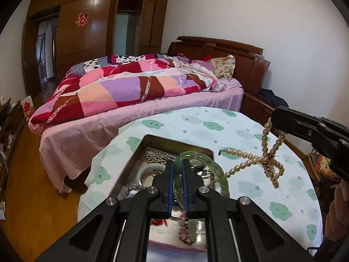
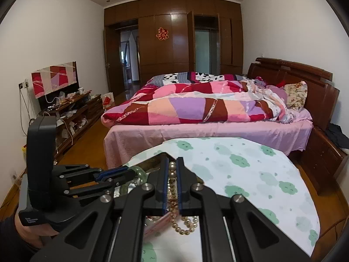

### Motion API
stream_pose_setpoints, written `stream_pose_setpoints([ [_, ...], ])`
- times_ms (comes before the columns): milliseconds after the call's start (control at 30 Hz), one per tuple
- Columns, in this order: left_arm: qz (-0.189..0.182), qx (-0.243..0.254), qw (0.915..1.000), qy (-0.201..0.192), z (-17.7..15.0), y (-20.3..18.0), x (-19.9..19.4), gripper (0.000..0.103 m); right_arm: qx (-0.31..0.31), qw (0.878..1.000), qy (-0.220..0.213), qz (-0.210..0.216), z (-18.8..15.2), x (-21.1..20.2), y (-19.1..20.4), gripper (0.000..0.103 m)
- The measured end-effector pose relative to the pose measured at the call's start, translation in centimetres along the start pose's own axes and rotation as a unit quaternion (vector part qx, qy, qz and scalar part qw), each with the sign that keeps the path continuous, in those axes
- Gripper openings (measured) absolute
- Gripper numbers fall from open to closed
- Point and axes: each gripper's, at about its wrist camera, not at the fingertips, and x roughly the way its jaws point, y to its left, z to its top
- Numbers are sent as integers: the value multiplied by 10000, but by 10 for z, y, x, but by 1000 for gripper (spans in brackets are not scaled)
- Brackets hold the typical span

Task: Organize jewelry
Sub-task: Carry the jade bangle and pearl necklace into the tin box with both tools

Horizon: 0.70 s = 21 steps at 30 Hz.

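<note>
Left wrist view: my left gripper (image 1: 179,168) has its jaws clamped on a green jade bracelet (image 1: 204,160) above the metal tray (image 1: 152,140). My right gripper (image 2: 172,172) pinches a pearl necklace (image 1: 265,152), dangling over the cloud-print bench (image 1: 240,128), right of the tray.

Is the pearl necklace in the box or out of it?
Out. The pearl necklace hangs from the right gripper, trailing onto the tablecloth beside the open metal box.
</note>
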Motion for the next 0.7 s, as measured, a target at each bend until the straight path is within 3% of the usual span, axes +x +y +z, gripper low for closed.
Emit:
stream_pose_setpoints([
  [700,235,-91,9995,189,-6,23,22,6,-92,9992,362,144,-6,40,25,9],
])
